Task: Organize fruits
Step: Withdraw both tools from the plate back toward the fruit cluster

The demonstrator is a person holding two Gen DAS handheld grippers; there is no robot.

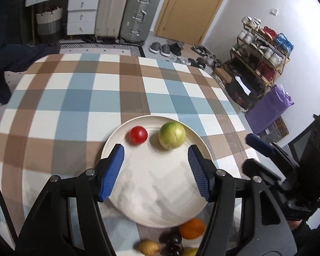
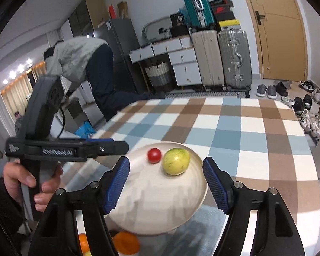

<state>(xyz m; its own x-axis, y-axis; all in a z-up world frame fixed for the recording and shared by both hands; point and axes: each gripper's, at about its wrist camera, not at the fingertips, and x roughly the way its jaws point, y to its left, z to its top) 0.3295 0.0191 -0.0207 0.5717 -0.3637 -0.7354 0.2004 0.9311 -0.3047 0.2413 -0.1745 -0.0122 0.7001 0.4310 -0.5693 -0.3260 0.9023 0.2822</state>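
Step in hand: loading loose fruit onto the plate; 2 pieces are on it, the rest are not yet moved.

Left claw: jaws spread wide, holding nothing, poised above the white plate. Right claw: likewise spread and empty, over the same plate, with the left unit just to its left.

Plate contents: 1 red tomato just ahead of the left claw's left finger, and 1 green-yellow round fruit ahead between the fingers, beside the tomato and apparently not touching it. The near half of the plate is bare.

Off the plate, on the checked counter, behind and below the left claw's fingertips: 1 orange, dark plum-like fruits and a yellowish fruit, close together and blurred.

Judgement: the next move calls for drawing a claw back and down to this cluster and closing gently on 1 piece, the orange being the most exposed.
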